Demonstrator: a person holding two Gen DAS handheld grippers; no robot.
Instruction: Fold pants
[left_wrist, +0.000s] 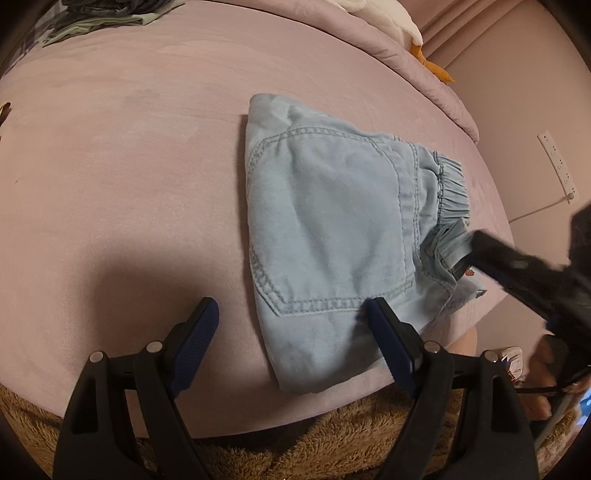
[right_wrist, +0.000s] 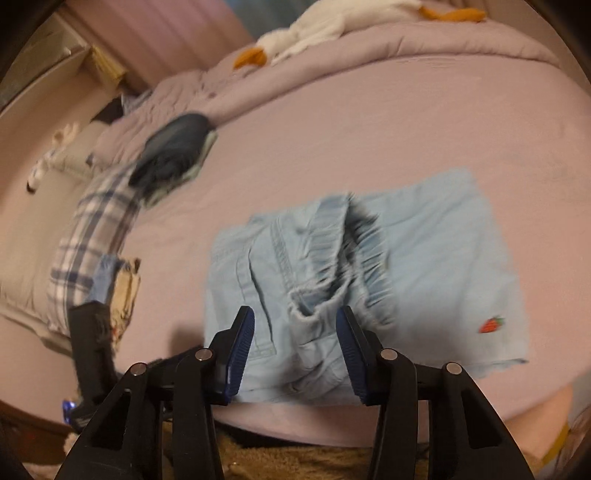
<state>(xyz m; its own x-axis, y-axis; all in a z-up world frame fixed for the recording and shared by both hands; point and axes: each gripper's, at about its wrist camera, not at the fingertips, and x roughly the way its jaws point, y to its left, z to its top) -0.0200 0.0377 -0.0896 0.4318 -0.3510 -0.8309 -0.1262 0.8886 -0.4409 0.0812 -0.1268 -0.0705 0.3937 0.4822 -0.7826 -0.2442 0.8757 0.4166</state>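
Light blue denim pants (left_wrist: 332, 229) lie folded into a compact packet on the pink bed, back pocket up, elastic waistband to the right. In the right wrist view the pants (right_wrist: 369, 266) show the gathered waistband and a small strawberry patch (right_wrist: 491, 325). My left gripper (left_wrist: 291, 314) is open and empty, hovering over the packet's near edge. My right gripper (right_wrist: 295, 321) is open and empty just above the waistband; it also shows in the left wrist view (left_wrist: 476, 243), at the waistband's right end.
The pink bed sheet (left_wrist: 129, 166) spreads left of the pants. A pile of dark folded clothes (right_wrist: 173, 155) and a plaid cloth (right_wrist: 96, 236) lie far left. A white and orange plush toy (right_wrist: 295, 37) rests on the quilt. A brown fuzzy rug (left_wrist: 332, 435) is below the bed edge.
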